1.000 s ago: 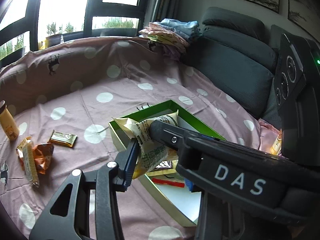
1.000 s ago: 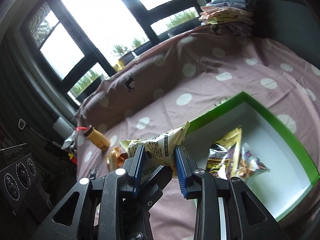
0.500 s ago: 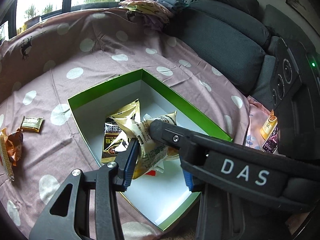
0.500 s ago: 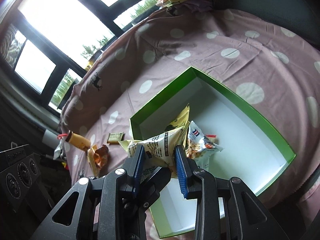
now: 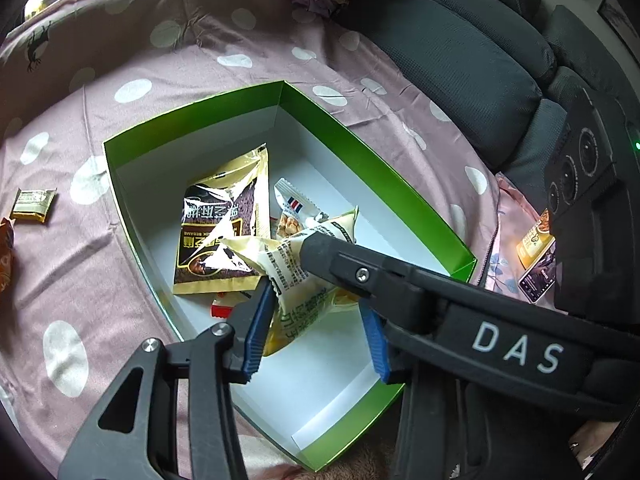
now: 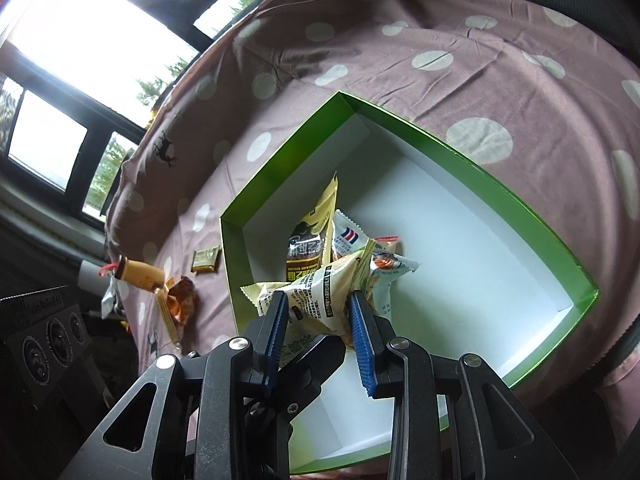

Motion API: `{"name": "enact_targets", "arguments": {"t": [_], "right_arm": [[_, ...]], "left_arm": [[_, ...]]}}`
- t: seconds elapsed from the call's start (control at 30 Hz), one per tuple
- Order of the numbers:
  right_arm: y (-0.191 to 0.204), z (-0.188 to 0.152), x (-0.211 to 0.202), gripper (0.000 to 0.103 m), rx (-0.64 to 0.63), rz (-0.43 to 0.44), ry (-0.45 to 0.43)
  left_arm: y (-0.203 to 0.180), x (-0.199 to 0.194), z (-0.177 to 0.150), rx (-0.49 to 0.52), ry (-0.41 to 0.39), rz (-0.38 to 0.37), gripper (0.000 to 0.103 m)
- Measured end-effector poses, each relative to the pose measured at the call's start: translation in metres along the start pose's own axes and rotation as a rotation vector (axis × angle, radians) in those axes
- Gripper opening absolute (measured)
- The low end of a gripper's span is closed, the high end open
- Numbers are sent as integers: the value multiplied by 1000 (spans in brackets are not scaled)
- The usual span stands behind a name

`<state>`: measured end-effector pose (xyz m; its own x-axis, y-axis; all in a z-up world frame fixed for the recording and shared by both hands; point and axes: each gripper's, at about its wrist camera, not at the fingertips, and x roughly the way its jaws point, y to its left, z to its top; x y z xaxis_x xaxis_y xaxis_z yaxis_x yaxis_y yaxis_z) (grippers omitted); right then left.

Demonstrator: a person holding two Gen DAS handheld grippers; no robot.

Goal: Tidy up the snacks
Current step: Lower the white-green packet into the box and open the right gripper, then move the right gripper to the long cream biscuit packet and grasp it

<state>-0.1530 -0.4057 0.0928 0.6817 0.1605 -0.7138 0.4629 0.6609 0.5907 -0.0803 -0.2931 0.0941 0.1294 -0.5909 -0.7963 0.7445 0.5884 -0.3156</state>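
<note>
Green box (image 5: 372, 168): near corner hidden behind left gripper (image 5: 316, 320) in left wrist view; bottom edge cut by frame in right wrist view.
Cream snack packet (image 5: 296, 264) over box: lower part hidden between blue pads; print too small to read.
Red item (image 5: 222, 311) in box: mostly under dark sesame packet (image 5: 220, 232), kind unclear.
Orange wrapper (image 5: 5, 256) left of box: cut by frame edge.
Packets (image 5: 536, 248) right of box: partly behind right gripper (image 6: 320, 320) body.
</note>
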Motion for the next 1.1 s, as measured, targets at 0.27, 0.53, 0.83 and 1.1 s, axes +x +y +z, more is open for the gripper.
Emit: {"name": "enact_targets", "arguments": {"t": [0.27, 0.53, 0.83, 1.1], "right_arm": [[-4, -3, 15, 34, 20, -35, 52], [12, -5, 13, 36, 0, -91, 32], [78, -10, -5, 69, -163, -163, -101], [161, -15, 37, 74, -296, -159, -74]], "left_arm": [[9, 9, -8, -51, 40, 10, 43], [26, -17, -12, -72, -16, -26, 54], [99, -89, -16, -175, -178, 4, 80], [210, -144, -38, -398, -308, 136, 81]]}}
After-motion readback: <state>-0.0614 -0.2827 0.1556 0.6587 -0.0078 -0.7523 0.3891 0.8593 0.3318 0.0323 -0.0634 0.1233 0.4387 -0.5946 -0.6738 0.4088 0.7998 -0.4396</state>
